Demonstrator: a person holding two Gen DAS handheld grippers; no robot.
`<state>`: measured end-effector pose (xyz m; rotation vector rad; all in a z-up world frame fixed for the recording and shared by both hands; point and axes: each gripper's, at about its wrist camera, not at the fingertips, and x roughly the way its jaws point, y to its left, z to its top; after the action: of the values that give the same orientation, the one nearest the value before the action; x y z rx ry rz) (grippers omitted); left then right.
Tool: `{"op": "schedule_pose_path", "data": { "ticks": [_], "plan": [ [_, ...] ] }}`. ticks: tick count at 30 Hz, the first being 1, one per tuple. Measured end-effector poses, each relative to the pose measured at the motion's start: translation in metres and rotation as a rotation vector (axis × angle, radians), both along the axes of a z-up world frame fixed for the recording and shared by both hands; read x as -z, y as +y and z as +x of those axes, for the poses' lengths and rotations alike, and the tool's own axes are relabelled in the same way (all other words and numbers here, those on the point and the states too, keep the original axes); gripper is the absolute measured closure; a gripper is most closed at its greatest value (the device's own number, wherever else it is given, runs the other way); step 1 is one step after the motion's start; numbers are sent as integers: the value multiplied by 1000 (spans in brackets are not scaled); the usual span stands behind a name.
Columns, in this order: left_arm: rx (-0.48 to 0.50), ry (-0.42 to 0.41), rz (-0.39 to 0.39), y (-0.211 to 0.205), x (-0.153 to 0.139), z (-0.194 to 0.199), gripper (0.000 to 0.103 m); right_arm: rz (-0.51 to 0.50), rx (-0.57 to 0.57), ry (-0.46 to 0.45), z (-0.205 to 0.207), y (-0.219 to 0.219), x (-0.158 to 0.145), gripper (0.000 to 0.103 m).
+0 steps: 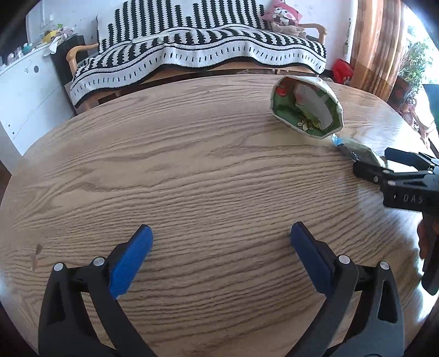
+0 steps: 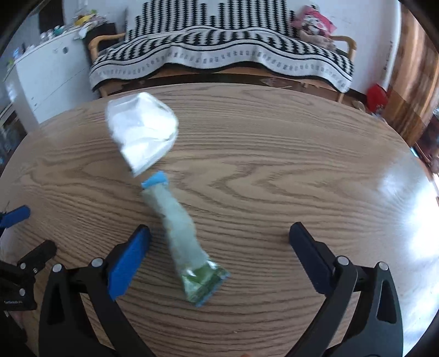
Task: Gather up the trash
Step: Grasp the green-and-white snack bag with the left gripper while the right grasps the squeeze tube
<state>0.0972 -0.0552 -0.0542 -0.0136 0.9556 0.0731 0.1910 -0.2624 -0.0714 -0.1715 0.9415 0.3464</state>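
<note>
1. Lying on the round wooden table (image 2: 274, 170) are two bits of trash: one crumpled bag and one long thin wrapper.
2. The crumpled bag (image 2: 141, 134) looks white in the right wrist view, in the upper left part of the frame. In the left wrist view the same bag (image 1: 307, 105) sits in the upper right and shows green and red print with a small cartoon figure. I cannot read any words on it.
3. The long wrapper (image 2: 182, 233) runs from the middle of the right wrist frame down toward the bottom. It has a blue end near the bag and a see-through green end near the camera. The picture is blurry, so it may have print that I cannot make out.
4. The right gripper (image 2: 219, 247) has its two fingers wide apart, with the near part of the wrapper lying between them. They do not touch it.
5. The left gripper (image 1: 221, 247) also has its two fingers wide apart, over bare table in the lower middle of its frame. It holds nothing.
6. In the left wrist view the right gripper (image 1: 370, 162) shows at the right edge, with the letters "DAS" on its black body.
7. Behind the table stands one bench (image 1: 192, 52) with a black and white striped blanket. One pink soft toy (image 1: 282, 16) sits on its right end.
</note>
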Motion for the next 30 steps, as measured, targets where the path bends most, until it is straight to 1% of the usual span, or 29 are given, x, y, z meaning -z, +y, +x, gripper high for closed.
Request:
{"op": "schedule_pose_path", "data": {
  "ticks": [3, 4, 6, 8, 9, 10, 11, 13, 15, 17, 20, 21, 23, 24, 26, 27, 29, 30],
  "plan": [
    [0, 1, 0, -2, 0, 1, 6, 2, -12, 1, -2, 1, -1, 5],
    [1, 1, -1, -1, -1, 2, 6, 6, -23, -3, -3, 1, -2, 8],
    [3, 1, -3, -2, -1, 3, 6, 15, -41, -30, -7, 2, -7, 30],
    [6, 1, -3, -2, -2, 5, 6, 28, -60, -45, -10, 4, -10, 73],
    [3, 0, -2, -3, -2, 7, 6, 37, -75, -40, -12, 6, -11, 81],
    [-1, -1, -3, -3, -2, 8, 6, 40, -74, -36, -13, 6, -12, 85],
    [-5, -1, -7, -4, -3, 9, 6, 52, -71, -29, -14, 6, -13, 86],
    [10, 4, -57, -9, -7, 14, 6, 91, -54, -30, -15, 0, -18, 86],
    [22, -21, -100, -18, -15, 19, 6, 111, -13, -60, -15, -11, -25, 86],
    [39, -56, -93, -34, -24, 29, 6, 131, 50, -87, -14, -29, -33, 86],
    [74, -98, -78, -60, -36, 51, 6, 183, 132, -94, -14, -56, -38, 86],
    [92, -113, -62, -70, -39, 59, 6, 191, 148, -96, -15, -62, -39, 86],
    [110, -114, -43, -83, -39, 76, 6, 240, 193, -115, -17, -74, -46, 86],
    [110, -103, -50, -90, -37, 90, 6, 275, 206, -127, -20, -78, -50, 86],
    [102, -96, -72, -94, -35, 105, 7, 301, 205, -154, -22, -78, -59, 86],
    [107, -98, -82, -97, -33, 111, 18, 302, 196, -167, -24, -76, -62, 86],
    [128, -96, -85, -100, -31, 118, 51, 295, 164, -161, -26, -67, -62, 86],
    [127, -100, -93, -100, -31, 119, 53, 294, 151, -143, -25, -62, -59, 86]
  ]
}}
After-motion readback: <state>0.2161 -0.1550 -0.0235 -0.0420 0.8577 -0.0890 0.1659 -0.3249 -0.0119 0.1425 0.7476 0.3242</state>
